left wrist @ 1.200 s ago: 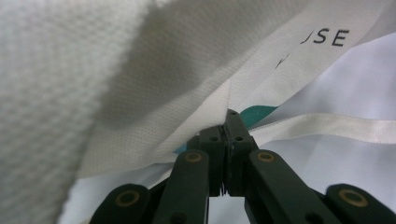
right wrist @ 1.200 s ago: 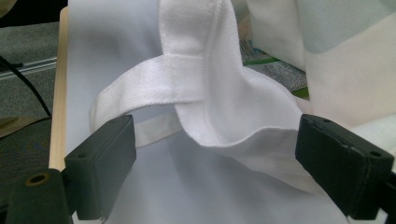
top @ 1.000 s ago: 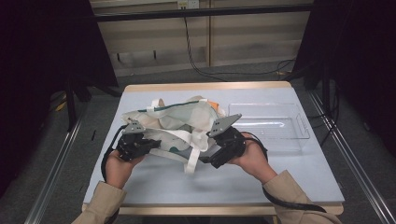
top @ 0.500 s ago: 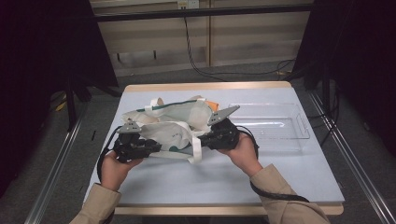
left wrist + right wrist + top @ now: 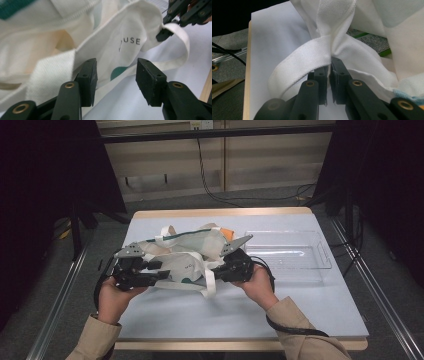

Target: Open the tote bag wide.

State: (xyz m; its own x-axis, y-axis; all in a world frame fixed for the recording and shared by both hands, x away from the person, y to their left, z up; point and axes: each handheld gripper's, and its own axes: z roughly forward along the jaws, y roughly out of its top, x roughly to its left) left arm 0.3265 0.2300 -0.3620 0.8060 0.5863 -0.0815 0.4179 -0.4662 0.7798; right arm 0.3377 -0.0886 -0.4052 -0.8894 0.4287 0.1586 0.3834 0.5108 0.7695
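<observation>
A white cloth tote bag (image 5: 190, 251) with teal print lies crumpled on the table (image 5: 300, 305), something orange (image 5: 227, 233) showing at its top. My left gripper (image 5: 162, 271) is at the bag's left side. Its jaws (image 5: 116, 75) have just been opening and stand apart, with the bag's cloth (image 5: 125, 42) and a strap just beyond the gap, not pressed. My right gripper (image 5: 215, 270) is at the bag's right side. Its jaws (image 5: 329, 67) have just been closing and are shut on the bag's white strap (image 5: 307, 57) where it bunches.
A clear plastic tray (image 5: 320, 257) stands to the right of the bag. A green printed packet (image 5: 372, 41) shows under the cloth in the right gripper view. Bare table lies in front of the hands; dark frames and cables stand behind.
The left gripper's jaws have opened off the cloth and the hand has risen slightly. The right gripper's jaws have closed on the strap.
</observation>
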